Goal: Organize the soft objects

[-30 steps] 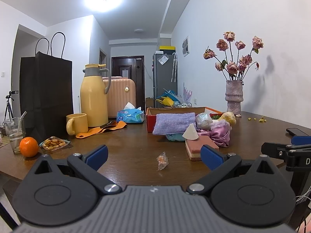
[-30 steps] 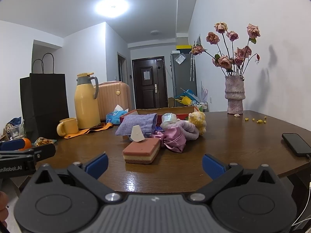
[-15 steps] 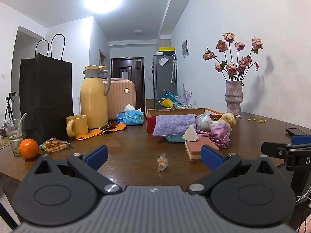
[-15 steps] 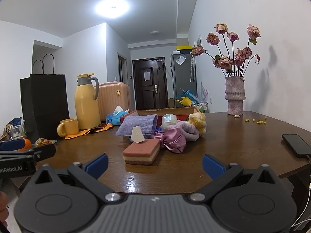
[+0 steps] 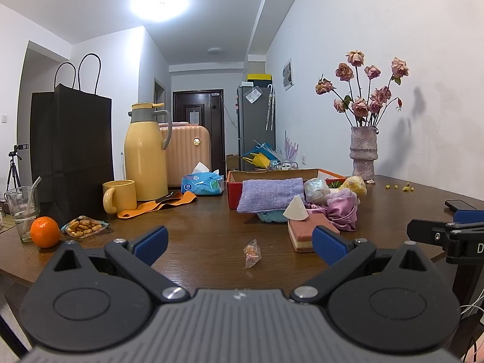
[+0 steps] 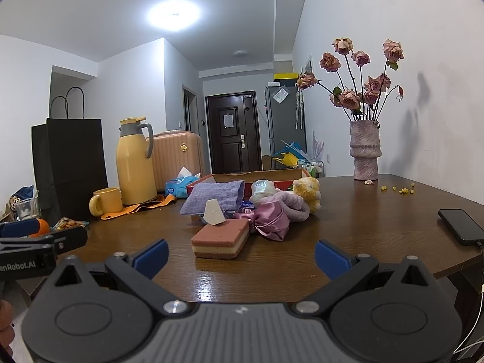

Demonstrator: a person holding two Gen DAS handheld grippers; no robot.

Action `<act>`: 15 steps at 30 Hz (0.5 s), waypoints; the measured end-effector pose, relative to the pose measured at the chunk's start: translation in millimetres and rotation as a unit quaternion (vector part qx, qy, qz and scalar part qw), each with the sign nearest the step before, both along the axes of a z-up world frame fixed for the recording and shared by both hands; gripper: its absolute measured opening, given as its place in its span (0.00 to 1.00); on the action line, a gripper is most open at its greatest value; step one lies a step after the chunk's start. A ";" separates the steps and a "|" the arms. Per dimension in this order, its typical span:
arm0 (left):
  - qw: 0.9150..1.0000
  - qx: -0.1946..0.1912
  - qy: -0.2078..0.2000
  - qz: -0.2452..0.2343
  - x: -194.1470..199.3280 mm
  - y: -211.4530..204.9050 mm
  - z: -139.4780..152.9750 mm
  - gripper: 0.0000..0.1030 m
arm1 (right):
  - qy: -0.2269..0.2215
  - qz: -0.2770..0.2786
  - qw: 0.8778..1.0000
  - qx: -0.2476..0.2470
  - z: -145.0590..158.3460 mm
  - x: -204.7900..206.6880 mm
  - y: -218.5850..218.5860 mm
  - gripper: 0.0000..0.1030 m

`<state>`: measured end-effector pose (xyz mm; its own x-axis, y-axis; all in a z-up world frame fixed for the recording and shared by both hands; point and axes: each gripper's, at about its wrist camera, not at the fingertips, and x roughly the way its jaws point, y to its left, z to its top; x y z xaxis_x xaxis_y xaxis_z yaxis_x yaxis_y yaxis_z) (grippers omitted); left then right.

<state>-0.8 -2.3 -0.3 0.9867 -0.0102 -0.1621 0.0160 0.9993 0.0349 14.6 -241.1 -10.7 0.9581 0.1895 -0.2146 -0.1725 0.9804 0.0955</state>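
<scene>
A pile of soft things lies mid-table: a pink layered sponge (image 6: 220,238) (image 5: 305,234) with a white wedge (image 6: 214,212) on it, a pink satin scrunchie (image 6: 272,219) (image 5: 341,211), a lilac plush band (image 6: 292,204), a yellow plush toy (image 6: 308,192) (image 5: 354,184) and a purple cloth pouch (image 5: 270,193) (image 6: 211,196) draped over the red box (image 5: 234,195). My left gripper (image 5: 239,240) and right gripper (image 6: 240,255) both stand open and empty, short of the pile.
Left side holds a yellow thermos (image 5: 145,154), yellow mug (image 5: 119,196), black paper bag (image 5: 71,148), orange (image 5: 44,231), glass (image 5: 21,211), snack packet (image 5: 84,227) and tissue pack (image 5: 201,183). A wrapped candy (image 5: 252,252) lies near me. Flower vase (image 6: 364,151) back right, phone (image 6: 461,227) at right edge.
Both views shifted only slightly; the left gripper drifted a little rightward. Nothing on the table moved.
</scene>
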 end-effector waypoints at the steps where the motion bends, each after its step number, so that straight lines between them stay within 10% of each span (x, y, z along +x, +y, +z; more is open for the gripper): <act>1: 1.000 0.000 0.000 0.000 -0.1 -0.2 0.0 1.00 | 0.001 0.000 1.000 0.000 -0.1 0.3 -0.2 1.00; 15: 1.000 0.000 0.000 0.000 0.0 -0.3 -0.2 1.00 | 0.001 0.001 1.000 0.002 -0.8 0.4 1.2 1.00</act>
<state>-0.8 -2.6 -0.5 0.9869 -0.0097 -0.1613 0.0156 0.9992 0.0357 15.0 -239.8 -11.4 0.9573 0.1916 -0.2164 -0.1734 0.9797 0.1001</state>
